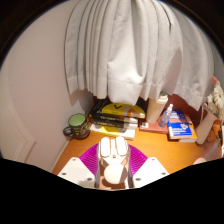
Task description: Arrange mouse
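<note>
A white computer mouse (113, 158) is held between my gripper's (113, 165) two fingers, its buttons pointing away from me. The purple pads (89, 156) press on both its sides. I hold it above the wooden desk (150, 152), near the desk's front. The mouse's underside is hidden.
Beyond the fingers lie a stack of books with a yellow cover (117, 115), a green cup (77, 123) to the left, and a blue-and-white box (181, 126) to the right. White curtains (130, 50) hang behind the desk. A white wall (35, 90) stands at the left.
</note>
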Action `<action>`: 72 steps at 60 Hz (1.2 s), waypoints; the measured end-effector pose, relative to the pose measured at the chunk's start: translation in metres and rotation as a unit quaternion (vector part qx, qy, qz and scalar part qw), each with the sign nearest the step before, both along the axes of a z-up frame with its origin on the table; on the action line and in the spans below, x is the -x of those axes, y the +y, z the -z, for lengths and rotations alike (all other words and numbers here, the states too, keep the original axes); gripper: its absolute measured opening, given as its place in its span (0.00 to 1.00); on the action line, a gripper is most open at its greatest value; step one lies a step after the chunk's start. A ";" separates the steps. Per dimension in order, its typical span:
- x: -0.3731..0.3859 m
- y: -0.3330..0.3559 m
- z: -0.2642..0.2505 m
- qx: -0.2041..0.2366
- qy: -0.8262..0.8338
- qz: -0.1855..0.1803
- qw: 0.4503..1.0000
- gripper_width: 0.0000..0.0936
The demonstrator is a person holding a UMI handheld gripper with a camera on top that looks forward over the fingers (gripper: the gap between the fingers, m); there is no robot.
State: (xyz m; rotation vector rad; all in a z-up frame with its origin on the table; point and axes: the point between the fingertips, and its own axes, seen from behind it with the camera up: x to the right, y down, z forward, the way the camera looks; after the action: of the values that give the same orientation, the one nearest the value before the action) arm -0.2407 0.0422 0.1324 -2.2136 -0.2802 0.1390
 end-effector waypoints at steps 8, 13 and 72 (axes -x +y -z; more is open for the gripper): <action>-0.117 0.003 -0.099 -0.085 0.002 0.005 0.996 0.41; -0.204 0.003 -0.136 -0.112 -0.011 0.017 0.994 0.41; -0.493 -0.059 0.144 0.088 0.005 0.141 0.986 0.64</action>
State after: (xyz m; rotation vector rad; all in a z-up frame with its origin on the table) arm 0.2521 -0.0171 -0.0115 -2.4002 0.0564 0.0198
